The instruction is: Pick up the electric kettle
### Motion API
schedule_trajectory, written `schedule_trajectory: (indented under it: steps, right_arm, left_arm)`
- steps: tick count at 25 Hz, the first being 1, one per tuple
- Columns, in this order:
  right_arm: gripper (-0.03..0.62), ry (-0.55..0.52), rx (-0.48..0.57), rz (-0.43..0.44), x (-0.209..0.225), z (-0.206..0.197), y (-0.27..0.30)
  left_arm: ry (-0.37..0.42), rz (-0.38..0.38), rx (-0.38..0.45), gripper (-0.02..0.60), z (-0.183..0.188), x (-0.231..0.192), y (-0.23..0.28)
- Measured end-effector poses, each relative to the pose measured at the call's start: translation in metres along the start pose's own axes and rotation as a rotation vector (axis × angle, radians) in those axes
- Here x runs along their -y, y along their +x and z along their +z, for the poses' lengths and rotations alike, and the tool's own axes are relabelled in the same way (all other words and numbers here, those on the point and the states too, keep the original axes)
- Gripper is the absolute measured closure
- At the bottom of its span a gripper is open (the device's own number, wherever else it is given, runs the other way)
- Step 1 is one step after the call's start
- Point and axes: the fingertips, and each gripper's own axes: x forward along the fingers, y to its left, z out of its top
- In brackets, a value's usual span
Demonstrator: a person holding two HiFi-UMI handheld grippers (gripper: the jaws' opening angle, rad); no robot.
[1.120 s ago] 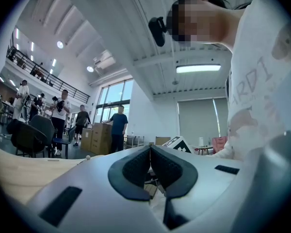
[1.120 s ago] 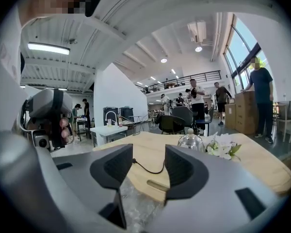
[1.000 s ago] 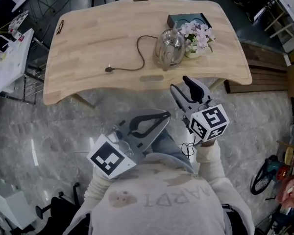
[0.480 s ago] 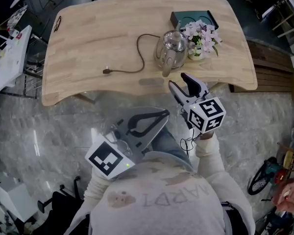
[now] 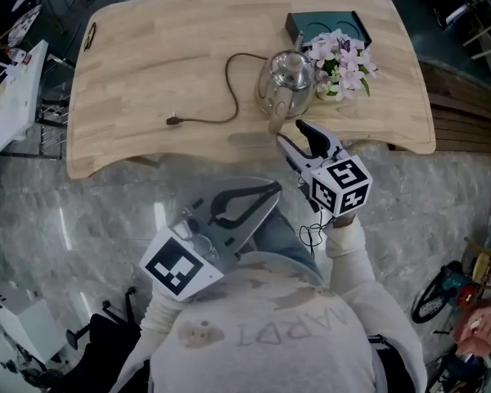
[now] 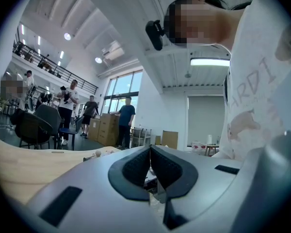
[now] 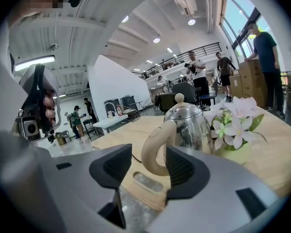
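Open, empty right gripper [image 5: 293,134] faces the handle [image 7: 154,152] of the kettle [image 5: 288,74].
Its polished steel body looks slippery, so that stiff cream handle is the hold; left gripper [image 5: 272,190] closed, empty.

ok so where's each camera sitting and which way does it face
Head view: on the person's head, steeply down at table, kettle, left gripper, right gripper, shirt.
Left gripper view: on that gripper, along shut jaws into the hall; shirt at right.
Right gripper view: on that gripper, along open jaws at kettle's handle.
Head and right gripper views share kettle, flowers.
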Motion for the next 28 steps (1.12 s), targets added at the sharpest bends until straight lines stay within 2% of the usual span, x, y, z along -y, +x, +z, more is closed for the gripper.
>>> schedule_trajectory:
  steps: [14, 28]
  right_arm:
    - [0.393, 0.006, -0.044, 0.078, 0.001, -0.01, 0.033]
    - [0.391, 0.0, -0.07, 0.106, 0.005, -0.011, 0.052]
  left_arm:
    - [-0.024, 0.043, -0.032, 0.568, -0.012, -0.021, 0.008]
    - [-0.044, 0.064, -0.039, 0.568, -0.016, -0.036, 0.007]
